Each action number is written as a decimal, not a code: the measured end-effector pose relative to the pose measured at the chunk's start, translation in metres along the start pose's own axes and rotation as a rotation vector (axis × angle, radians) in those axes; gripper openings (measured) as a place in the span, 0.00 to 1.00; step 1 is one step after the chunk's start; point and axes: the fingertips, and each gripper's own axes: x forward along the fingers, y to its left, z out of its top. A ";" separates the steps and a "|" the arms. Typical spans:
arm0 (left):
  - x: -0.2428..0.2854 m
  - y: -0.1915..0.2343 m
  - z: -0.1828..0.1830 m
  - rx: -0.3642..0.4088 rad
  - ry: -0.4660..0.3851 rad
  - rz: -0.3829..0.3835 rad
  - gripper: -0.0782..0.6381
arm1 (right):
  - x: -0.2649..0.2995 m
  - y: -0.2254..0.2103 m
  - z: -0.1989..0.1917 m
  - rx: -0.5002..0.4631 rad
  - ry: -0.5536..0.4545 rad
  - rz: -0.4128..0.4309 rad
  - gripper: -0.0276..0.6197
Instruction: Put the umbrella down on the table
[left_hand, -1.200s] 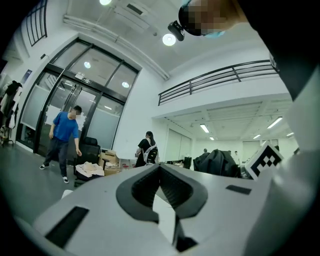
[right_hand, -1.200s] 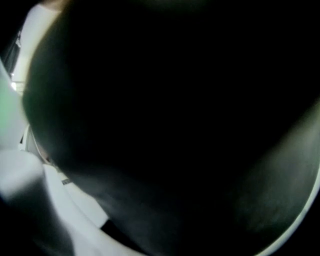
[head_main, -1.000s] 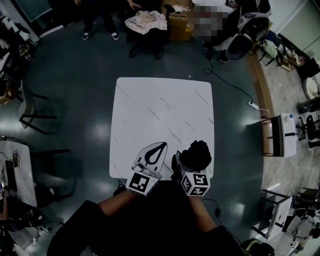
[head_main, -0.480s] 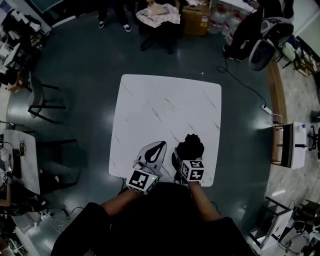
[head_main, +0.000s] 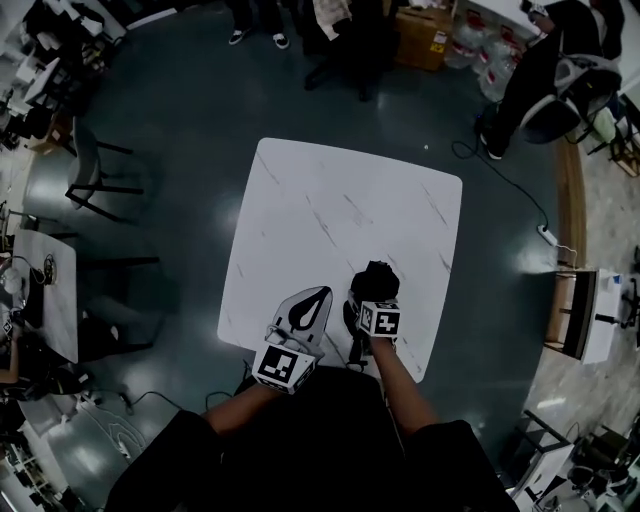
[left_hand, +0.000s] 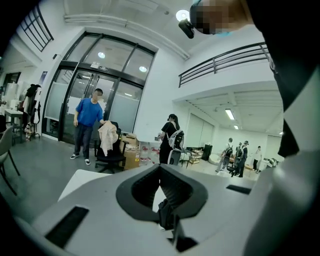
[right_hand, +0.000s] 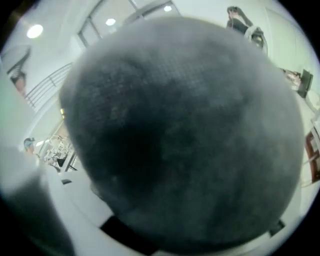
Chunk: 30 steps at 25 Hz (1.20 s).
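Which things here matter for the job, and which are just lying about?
For the job:
umbrella
right gripper, shut on it
table

Lying about:
chair
cardboard box

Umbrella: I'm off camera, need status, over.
Left gripper shut, empty. Right gripper clamps folded black fabric umbrella over white square table, touchdown unclear. Nothing in the way.

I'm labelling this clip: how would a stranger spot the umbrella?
Find the white table on the dark floor. At its near edge the right gripper holds the umbrella: a crumpled black bundle, unlike the pale, empty left gripper beside it.
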 end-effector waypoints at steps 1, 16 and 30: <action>-0.001 0.003 -0.002 -0.010 0.003 0.013 0.12 | 0.006 -0.005 -0.003 0.012 0.025 -0.009 0.57; -0.027 0.021 -0.014 -0.024 0.015 0.034 0.12 | 0.044 -0.030 -0.027 0.037 0.184 -0.162 0.58; -0.076 0.047 -0.005 -0.040 -0.044 0.032 0.12 | 0.016 -0.016 -0.021 0.043 0.138 -0.205 0.62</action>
